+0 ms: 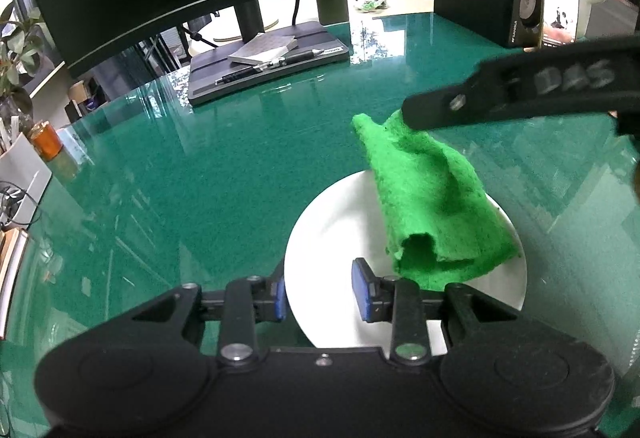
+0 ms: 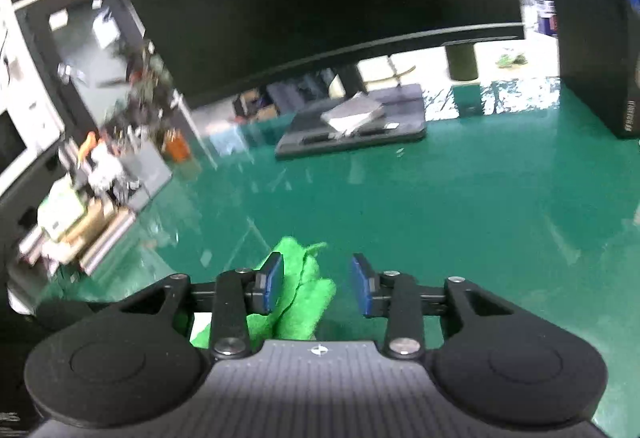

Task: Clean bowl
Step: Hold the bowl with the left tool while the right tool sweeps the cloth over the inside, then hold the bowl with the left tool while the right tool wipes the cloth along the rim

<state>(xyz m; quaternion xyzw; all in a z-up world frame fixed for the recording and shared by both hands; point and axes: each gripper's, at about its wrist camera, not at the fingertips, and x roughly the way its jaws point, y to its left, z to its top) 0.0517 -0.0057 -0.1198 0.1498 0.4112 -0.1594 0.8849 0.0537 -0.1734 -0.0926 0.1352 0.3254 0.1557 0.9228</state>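
Both L gripper (image 1: pixel 319 296) pads straddle bowl (image 1: pixel 332 238) rim – cloth (image 1: pixel 432 197) inside.

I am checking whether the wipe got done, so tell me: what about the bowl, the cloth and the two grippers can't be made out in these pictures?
- Bowl interior, left wrist view: green cloth covers its right part; left gripper hides the near rim.
- Right gripper, right wrist view: motion blur; whether its pads press the cloth is unclear.
- Bowl, right wrist view: not seen.
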